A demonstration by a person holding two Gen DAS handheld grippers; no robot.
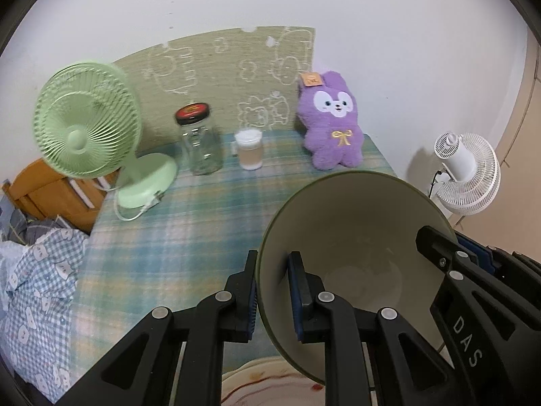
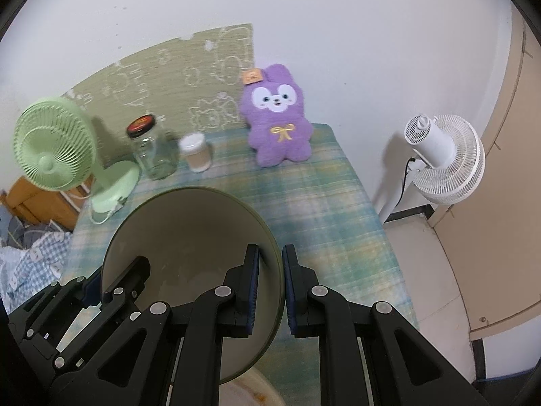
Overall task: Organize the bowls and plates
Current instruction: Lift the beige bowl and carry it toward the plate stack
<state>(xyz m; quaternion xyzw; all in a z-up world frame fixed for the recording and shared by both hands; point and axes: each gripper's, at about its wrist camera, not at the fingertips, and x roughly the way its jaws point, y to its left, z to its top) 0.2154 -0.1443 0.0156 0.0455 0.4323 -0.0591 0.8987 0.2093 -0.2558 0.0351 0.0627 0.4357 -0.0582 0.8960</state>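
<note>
Gripped at opposite rims by left gripper [image 1: 272, 291] and right gripper [image 2: 270, 287], cream bowl [image 1: 355, 243] above plaid-clothed table [image 1: 189, 237], green fan [image 1: 84, 121], jar [image 1: 199, 138], purple plush [image 1: 331, 121] along white wall [image 1: 372, 17].

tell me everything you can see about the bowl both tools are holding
The bowl is wide and round, cream inside with an olive-green outside and rim, glazed like ceramic, and it looks empty. It is held off the plaid tablecloth, tilted. The left tool pinches one side of the rim, the right tool the opposite side. A pale plate lies just below.
</note>
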